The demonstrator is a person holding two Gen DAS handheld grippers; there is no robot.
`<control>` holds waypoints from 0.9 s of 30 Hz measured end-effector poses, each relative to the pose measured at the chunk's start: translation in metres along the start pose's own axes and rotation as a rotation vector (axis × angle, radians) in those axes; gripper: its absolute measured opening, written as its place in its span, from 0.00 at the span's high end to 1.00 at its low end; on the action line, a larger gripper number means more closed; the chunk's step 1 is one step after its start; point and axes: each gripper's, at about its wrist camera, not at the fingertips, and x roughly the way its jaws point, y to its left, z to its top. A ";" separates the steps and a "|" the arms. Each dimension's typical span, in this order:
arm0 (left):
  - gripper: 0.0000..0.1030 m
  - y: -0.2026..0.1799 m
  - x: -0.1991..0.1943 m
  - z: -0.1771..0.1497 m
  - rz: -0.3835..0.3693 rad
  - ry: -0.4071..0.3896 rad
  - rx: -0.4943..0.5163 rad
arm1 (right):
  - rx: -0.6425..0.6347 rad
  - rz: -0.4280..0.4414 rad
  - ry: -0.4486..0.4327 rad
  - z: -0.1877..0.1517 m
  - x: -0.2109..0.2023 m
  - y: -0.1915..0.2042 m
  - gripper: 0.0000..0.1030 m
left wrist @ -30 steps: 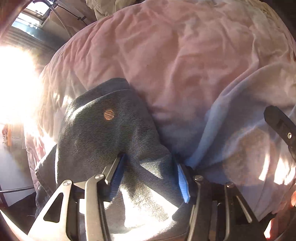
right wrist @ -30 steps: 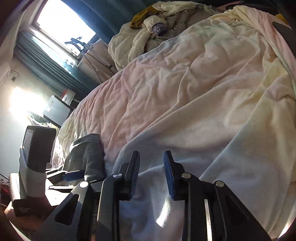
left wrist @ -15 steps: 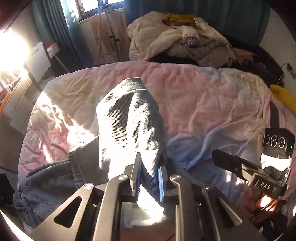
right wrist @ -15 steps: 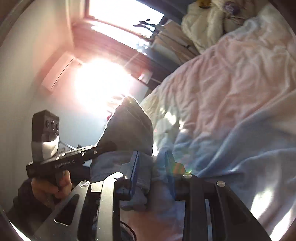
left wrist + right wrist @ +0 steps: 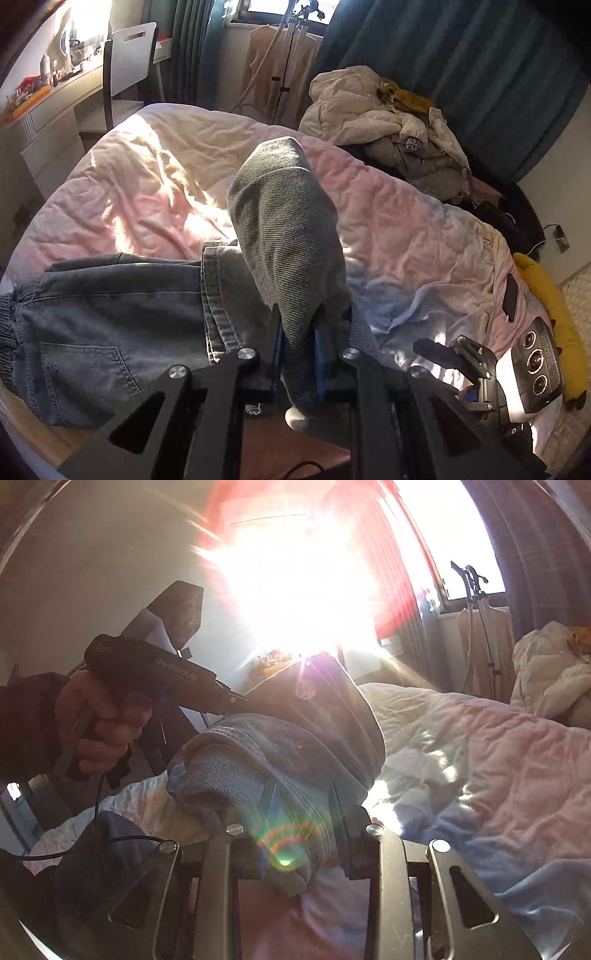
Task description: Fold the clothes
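Sun is glaring over the pink duvet [image 5: 406, 229]. Both grippers, left gripper [image 5: 297, 350] & right gripper [image 5: 301, 812], are pinching the jeans [image 5: 284, 229] above it. The denim is thick, so one end may be slipping out, esp. if the two are pulling apart.

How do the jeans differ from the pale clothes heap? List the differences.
The jeans are dark blue denim; the heap is cream and beige. The jeans are partly lifted, pinched in the left tongs and right tongs; the heap lies untouched at the far end of the bed. Both are unfolded.
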 end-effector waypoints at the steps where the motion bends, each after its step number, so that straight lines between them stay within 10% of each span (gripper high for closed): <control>1: 0.86 0.003 0.001 -0.001 -0.005 0.000 -0.005 | -0.016 0.001 0.000 0.000 0.003 0.004 0.72; 14: 0.86 0.003 0.022 0.001 -0.025 0.021 0.009 | -0.217 -0.005 0.011 -0.001 0.017 0.047 0.75; 22: 0.86 -0.017 0.032 0.005 -0.006 0.034 0.083 | -0.097 0.043 0.024 0.004 0.015 0.020 0.82; 27: 0.86 -0.028 0.041 0.008 0.010 0.053 0.114 | -0.395 -0.114 0.086 -0.013 0.027 0.064 0.83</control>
